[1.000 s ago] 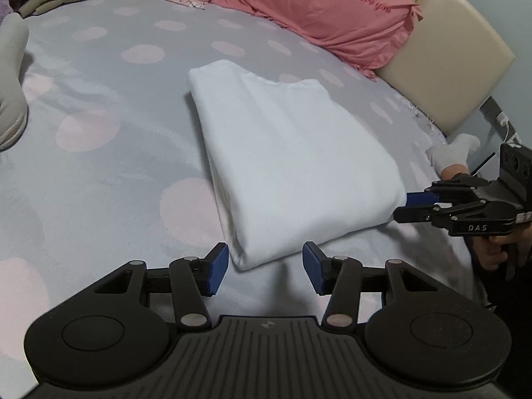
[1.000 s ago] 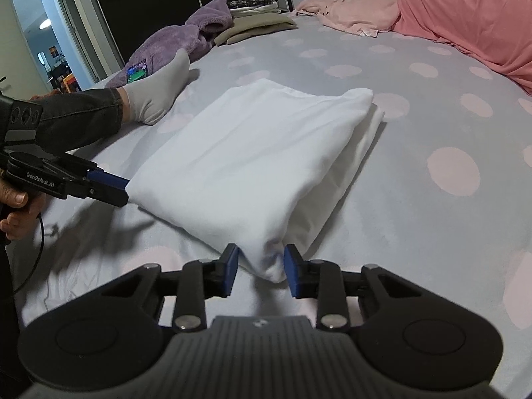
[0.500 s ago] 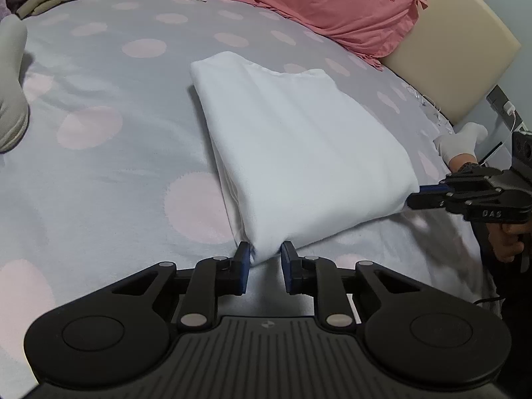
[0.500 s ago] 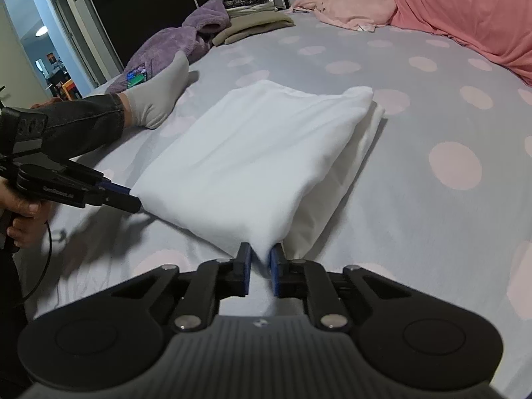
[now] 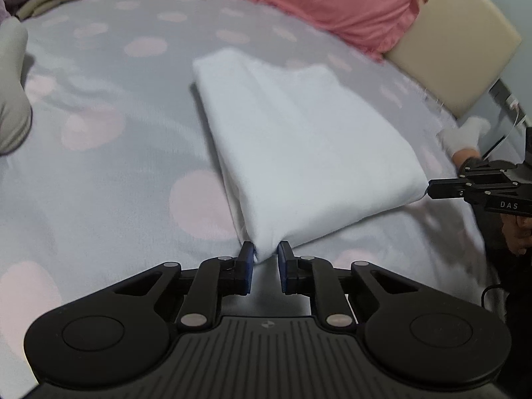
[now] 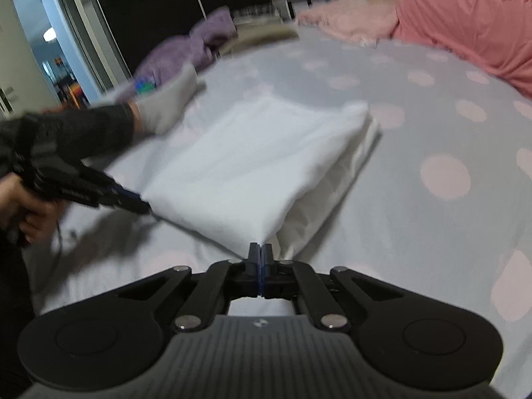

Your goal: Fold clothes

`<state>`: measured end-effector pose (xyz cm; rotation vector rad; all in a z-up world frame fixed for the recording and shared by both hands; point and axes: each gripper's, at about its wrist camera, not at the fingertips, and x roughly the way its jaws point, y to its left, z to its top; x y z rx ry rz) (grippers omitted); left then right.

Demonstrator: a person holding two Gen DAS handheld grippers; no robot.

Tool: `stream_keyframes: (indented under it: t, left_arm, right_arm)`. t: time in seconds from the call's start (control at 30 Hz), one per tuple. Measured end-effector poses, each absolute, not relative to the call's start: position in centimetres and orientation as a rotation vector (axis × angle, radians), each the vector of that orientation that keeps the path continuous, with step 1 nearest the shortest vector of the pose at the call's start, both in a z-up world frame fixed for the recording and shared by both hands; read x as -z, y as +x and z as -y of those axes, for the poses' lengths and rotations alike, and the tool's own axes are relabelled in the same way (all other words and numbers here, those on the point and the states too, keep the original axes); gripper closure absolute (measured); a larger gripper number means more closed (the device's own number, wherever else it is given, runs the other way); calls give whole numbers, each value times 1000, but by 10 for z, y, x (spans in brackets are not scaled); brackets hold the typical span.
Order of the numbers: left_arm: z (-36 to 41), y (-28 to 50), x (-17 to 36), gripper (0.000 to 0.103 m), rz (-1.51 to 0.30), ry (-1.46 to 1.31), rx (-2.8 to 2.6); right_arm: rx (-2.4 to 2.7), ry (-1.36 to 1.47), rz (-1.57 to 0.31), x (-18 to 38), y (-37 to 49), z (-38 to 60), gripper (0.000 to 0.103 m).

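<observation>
A folded white garment (image 5: 299,146) is laid as a soft, thick rectangle in the middle of a grey bedspread (image 5: 109,179) dotted with pale pink circles. Its near corner is being squeezed by the closing left gripper (image 5: 265,259); another corner is pinched by the fully closed right gripper (image 6: 261,255). A pink pillow (image 5: 332,3), a cream padded headboard (image 5: 455,43), purple clothing (image 6: 189,53) and a socked foot (image 6: 166,103) are seen around it.
</observation>
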<state>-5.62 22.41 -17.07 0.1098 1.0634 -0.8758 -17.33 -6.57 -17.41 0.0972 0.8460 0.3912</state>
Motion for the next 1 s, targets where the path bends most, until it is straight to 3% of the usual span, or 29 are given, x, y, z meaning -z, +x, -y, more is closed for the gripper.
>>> stream_keyframes:
  t: [0.33, 0.43, 0.47, 0.5, 0.73, 0.77, 0.8, 0.83, 0.87, 1.0]
  left_arm:
    - [-232, -54, 161, 89, -1082, 107, 813]
    - [-234, -51, 150, 76, -1050, 86, 800]
    - [-234, -50, 149, 71, -1046, 79, 799]
    - [-234, -49, 149, 68, -1044, 72, 802]
    - [-222, -46, 158, 66, -1059, 85, 834]
    - [-220, -46, 160, 66, -1062, 91, 838]
    - [-218, -46, 162, 67, -1067, 95, 847]
    - [-217, -45, 164, 83, -1074, 96, 859]
    - [-215, -45, 165, 88, -1075, 104, 863]
    - [-212, -49, 163, 92, -1069, 154, 855]
  right_arm:
    - [-345, 25, -936, 186, -171, 61, 103]
    - [-311, 101, -893, 177, -166, 73, 90]
    - [-305, 127, -871, 174, -166, 76, 79]
    - [-301, 153, -849, 171, -166, 78, 74]
    - [-344, 219, -840, 174, -158, 70, 74]
    - [-338, 213, -856, 177, -156, 67, 74]
    - [-333, 207, -871, 181, -155, 64, 80]
    - [-334, 204, -876, 183, -154, 62, 83]
    - [-335, 202, -874, 182, -154, 61, 85]
    - [-335, 196, -882, 180, -154, 62, 91]
